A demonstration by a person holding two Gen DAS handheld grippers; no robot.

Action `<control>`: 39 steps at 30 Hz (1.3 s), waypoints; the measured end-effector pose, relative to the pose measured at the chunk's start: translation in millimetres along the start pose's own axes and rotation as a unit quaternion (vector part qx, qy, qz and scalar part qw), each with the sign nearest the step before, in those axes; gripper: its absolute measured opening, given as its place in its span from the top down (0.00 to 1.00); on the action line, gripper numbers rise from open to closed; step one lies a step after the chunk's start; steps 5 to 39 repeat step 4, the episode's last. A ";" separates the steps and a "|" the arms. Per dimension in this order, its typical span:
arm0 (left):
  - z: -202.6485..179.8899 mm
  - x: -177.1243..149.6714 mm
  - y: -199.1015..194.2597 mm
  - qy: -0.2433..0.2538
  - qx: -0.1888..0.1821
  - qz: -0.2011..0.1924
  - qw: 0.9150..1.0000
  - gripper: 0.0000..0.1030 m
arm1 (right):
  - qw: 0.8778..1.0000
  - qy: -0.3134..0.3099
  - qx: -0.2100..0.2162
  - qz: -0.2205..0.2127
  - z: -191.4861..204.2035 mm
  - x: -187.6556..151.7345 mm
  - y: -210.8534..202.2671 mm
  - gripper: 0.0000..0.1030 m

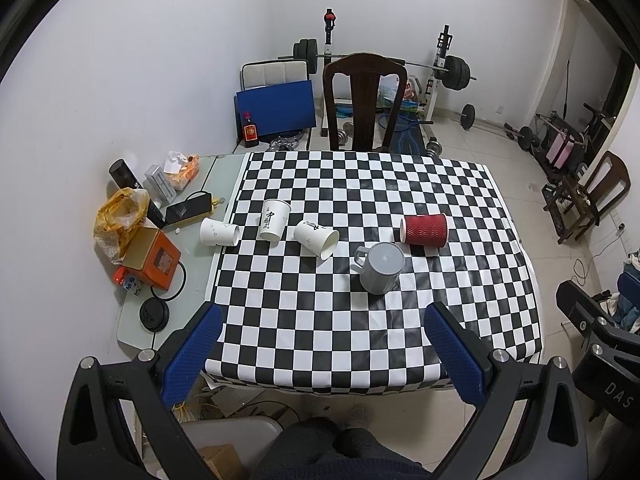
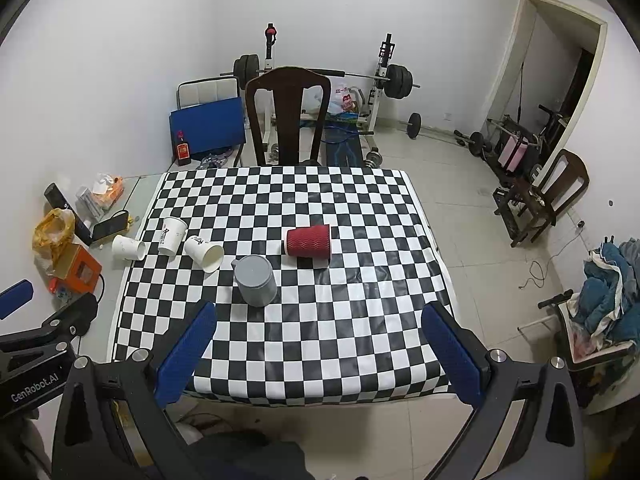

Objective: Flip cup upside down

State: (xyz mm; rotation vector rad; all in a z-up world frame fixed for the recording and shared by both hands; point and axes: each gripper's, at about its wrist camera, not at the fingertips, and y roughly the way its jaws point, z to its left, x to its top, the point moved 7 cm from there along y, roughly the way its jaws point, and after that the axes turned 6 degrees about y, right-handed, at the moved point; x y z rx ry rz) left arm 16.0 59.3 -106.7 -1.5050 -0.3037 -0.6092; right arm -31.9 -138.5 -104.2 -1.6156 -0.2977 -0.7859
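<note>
Here, in the left wrist view, the left gripper (image 1: 322, 344) hangs above the near edge of the table, its blue-padded fingers (image 1: 192, 354) spread wide with nothing between them. On the checkered tablecloth (image 1: 360, 332) the grey mug (image 1: 380, 267) stands upside down, base up, handle toward the left. Just behind it to the right a red ribbed paper cup (image 1: 425, 230) lies on its side. To the left, one white paper cup (image 1: 274, 220) stands upside down between two more that lie tipped over, one (image 1: 316, 238) on the cloth, the other (image 1: 219, 232) at the cloth's left edge. An orange box (image 1: 152, 258) sits on the bare tabletop beside them.

In the right wrist view, the right gripper (image 2: 318, 346) is likewise wide open and empty, above the near table edge. The grey mug (image 2: 256, 280) sits inverted ahead and slightly left of it, the red ribbed paper cup (image 2: 309, 242) on its side just beyond. A wooden chair (image 2: 288, 116) stands behind the table.
</note>
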 end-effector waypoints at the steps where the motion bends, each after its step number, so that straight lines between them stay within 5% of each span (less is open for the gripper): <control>1: 0.3 0.0 -0.4 0.000 0.002 0.000 1.000 0.00 | 1.000 0.000 0.000 0.000 1.0 2.2 2.5 0.00; 39: 0.2 0.8 0.4 0.000 0.000 0.001 1.000 0.00 | 1.000 0.000 0.000 0.000 1.3 2.2 2.7 0.00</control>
